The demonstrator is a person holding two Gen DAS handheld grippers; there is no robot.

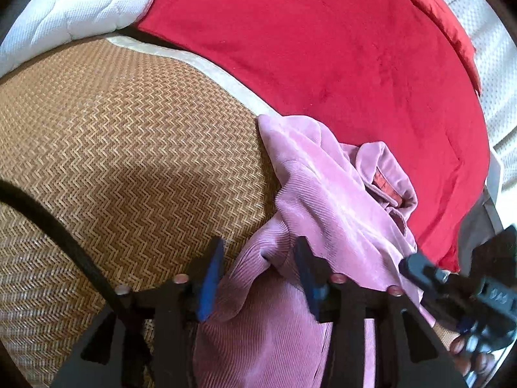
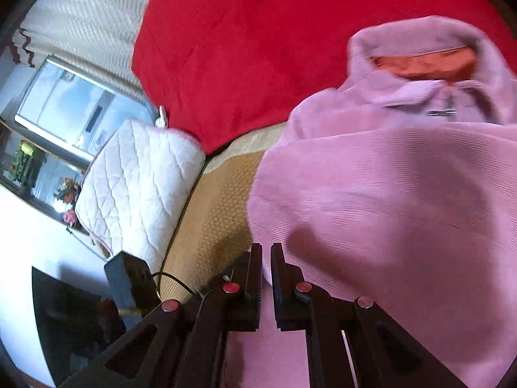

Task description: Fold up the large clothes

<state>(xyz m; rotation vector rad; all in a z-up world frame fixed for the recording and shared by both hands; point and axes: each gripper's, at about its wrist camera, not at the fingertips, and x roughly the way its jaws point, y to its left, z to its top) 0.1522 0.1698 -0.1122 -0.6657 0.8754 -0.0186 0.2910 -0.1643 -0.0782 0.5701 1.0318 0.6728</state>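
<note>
Pink corduroy jacket point(image 2: 387, 194) seemingly pinched by right tongs point(image 2: 266, 252); left tongs point(image 1: 258, 258) gape empty.

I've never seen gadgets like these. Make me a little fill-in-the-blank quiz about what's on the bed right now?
1. The corduroy garment being folded is ____ in colour.
2. The fingers of the left gripper stand ____, with cloth between them.
3. The right gripper is nearly closed on the garment's ____.
4. Behind the garment lies a ____ blanket, next to the woven mat.

Missing words: pink; apart; edge; red
</note>
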